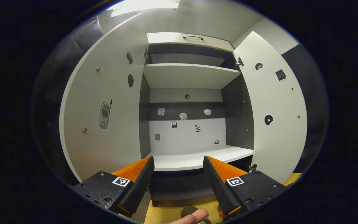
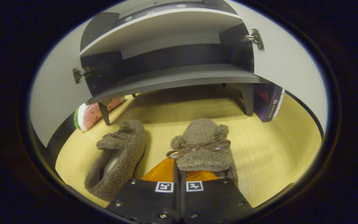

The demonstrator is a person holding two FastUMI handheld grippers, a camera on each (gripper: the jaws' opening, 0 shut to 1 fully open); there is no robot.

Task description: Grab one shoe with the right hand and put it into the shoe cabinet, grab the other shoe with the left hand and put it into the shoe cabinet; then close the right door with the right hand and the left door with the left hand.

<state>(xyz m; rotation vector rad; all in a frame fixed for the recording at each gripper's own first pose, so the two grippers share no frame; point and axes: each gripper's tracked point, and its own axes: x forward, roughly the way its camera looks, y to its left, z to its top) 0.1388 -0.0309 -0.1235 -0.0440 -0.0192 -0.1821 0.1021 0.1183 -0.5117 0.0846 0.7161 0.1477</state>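
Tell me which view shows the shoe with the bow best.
The right gripper view: the shoe with the bow sits right ahead of the right gripper, toe and bow plain. The left gripper view faces the open cabinet and gives no clear sight of that shoe.

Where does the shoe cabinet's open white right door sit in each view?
Left gripper view: the open white right door stands along the right side, swung outward, with small stickers on it.
Right gripper view: it fills the upper right, with a metal hinge at its inner edge.
Shared landmark: the white middle shelf of the cabinet.
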